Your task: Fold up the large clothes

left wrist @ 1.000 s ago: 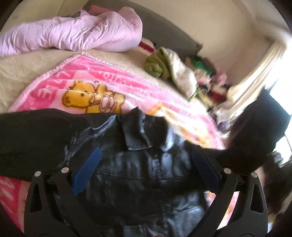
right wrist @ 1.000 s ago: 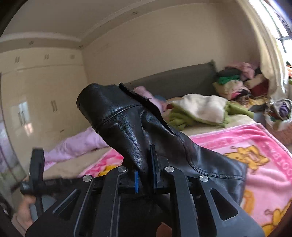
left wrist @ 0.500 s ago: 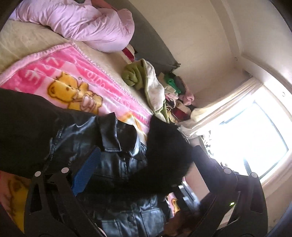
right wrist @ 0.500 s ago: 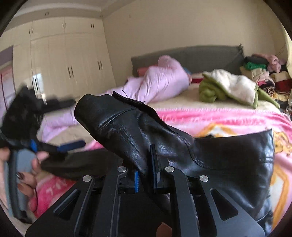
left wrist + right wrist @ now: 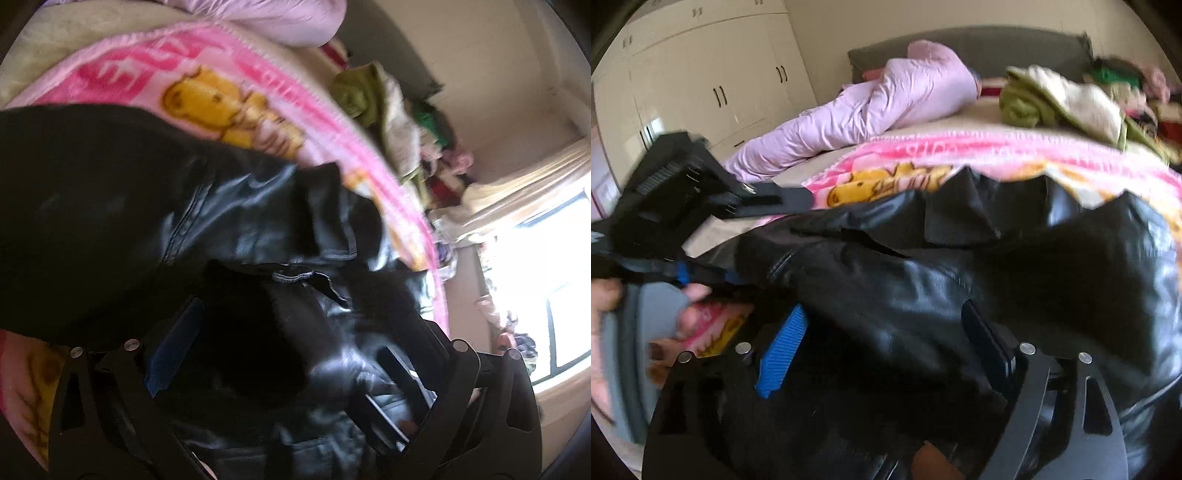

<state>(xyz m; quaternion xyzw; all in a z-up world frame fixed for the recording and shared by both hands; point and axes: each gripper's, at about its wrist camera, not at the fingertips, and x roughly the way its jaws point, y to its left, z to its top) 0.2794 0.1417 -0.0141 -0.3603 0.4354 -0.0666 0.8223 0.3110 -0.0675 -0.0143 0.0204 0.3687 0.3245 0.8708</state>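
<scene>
On the pink blanket [image 5: 979, 151] our black leather jacket [image 5: 960, 280] lies; right gripper [image 5: 886, 343] fingers just opened wide, left gripper [image 5: 295, 350] fingers wide too.

Black jacket [image 5: 229, 206] motion-blurred, hem cropped

jacket [image 5: 960, 280] on blanket [image 5: 997, 155], near bed's front edge | quilt [image 5: 886, 99] behind, by headboard [image 5: 997, 40] | clothes pile [image 5: 1063, 99] at bed's back right corner

Pink lettering on the blanket [image 5: 155, 70] is too blurred to read.
</scene>
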